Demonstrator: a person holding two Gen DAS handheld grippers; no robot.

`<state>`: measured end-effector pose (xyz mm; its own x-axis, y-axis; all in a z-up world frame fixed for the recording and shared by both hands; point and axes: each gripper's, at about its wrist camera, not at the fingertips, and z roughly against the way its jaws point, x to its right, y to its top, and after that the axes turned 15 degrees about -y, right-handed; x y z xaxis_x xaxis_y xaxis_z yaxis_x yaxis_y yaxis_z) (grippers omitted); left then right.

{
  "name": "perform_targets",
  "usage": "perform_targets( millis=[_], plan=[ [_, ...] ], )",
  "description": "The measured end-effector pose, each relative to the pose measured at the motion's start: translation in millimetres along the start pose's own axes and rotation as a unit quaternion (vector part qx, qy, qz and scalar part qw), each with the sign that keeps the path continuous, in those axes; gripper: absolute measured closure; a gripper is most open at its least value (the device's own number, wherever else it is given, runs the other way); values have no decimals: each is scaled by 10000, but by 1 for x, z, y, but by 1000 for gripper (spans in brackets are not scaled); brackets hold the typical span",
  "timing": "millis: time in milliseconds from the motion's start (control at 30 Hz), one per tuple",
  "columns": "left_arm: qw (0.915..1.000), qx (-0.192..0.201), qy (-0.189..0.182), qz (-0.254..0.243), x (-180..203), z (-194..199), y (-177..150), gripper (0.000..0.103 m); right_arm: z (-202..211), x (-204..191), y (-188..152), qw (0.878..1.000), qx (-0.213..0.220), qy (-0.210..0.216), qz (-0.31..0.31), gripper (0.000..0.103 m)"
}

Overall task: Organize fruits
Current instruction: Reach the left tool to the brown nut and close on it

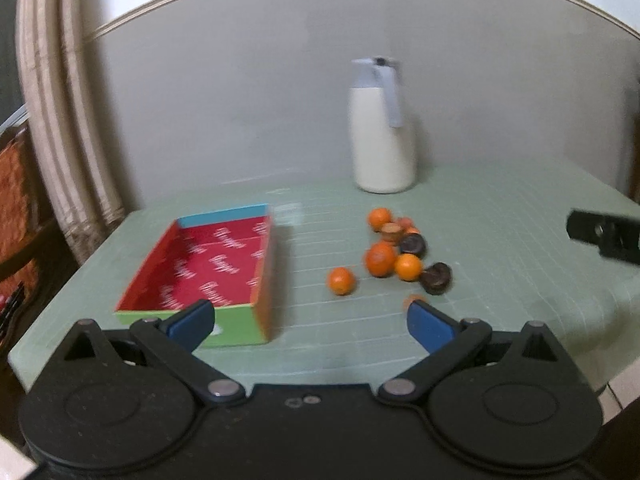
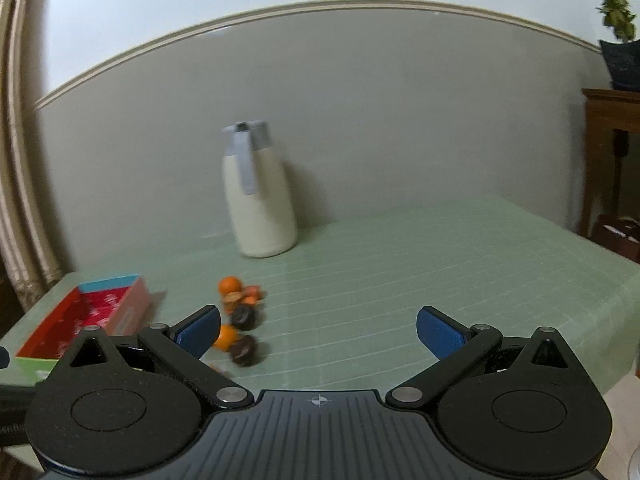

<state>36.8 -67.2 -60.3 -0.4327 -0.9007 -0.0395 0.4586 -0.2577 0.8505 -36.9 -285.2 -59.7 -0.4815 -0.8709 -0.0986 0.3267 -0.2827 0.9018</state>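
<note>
Both tools, left tool point(image 1: 310, 322) and right tool point(image 2: 318, 330), hover empty with fingers spread apart. The fruits point(image 1: 394, 254) lie clustered on the tabletop point(image 1: 500, 220), right of the empty red box point(image 1: 208, 264). Recommended: approach one outlying orange point(image 1: 341, 280) from above and close gently.

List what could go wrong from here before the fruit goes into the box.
1. The small round orange fruits lie loose in a cluster on the green ruled mat; a nudge could roll them away.
2. The dark brown fruits touch the oranges, so the open left tongs may pinch two.
3. The shallow red cardboard box looks light and could slide.
</note>
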Motion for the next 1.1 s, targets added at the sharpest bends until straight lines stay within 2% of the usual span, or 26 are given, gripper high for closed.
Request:
perform_targets(
  millis=[167, 433, 500, 667, 800, 900, 1033, 1100],
  plan=[
    [9984, -91, -486, -271, 17, -32, -6, 12, -17, 11, -5, 9995, 151, -290, -7, 0],
    [9925, -235, -1033, -616, 28, -80, -10, 35, -49, 20, -13, 9984, 153, -548, -73, 0],
    [9913, -252, -1118, -642, 28, -91, -11, 37, -57, 19, -14, 9981, 147, -593, -43, 0],
    [9885, -331, -1362, -572, 26, -112, -13, 43, -74, 14, -16, 9978, 179, -631, -61, 0],
    [9879, -372, -1437, -442, 24, -127, -16, 55, -78, 11, -22, 9976, 273, -634, -26, 0],
    [9873, -429, -1492, -338, 22, -136, -20, 59, -83, 9, -27, 9976, 265, -641, 14, 0],
    [9860, -457, -1590, -223, 21, -144, -24, 74, -87, 10, -28, 9978, 214, -623, -65, 0],
    [9859, -434, -1605, -177, 20, -145, -25, 76, -87, 9, -29, 9978, 224, -622, -79, 0]
  ],
)
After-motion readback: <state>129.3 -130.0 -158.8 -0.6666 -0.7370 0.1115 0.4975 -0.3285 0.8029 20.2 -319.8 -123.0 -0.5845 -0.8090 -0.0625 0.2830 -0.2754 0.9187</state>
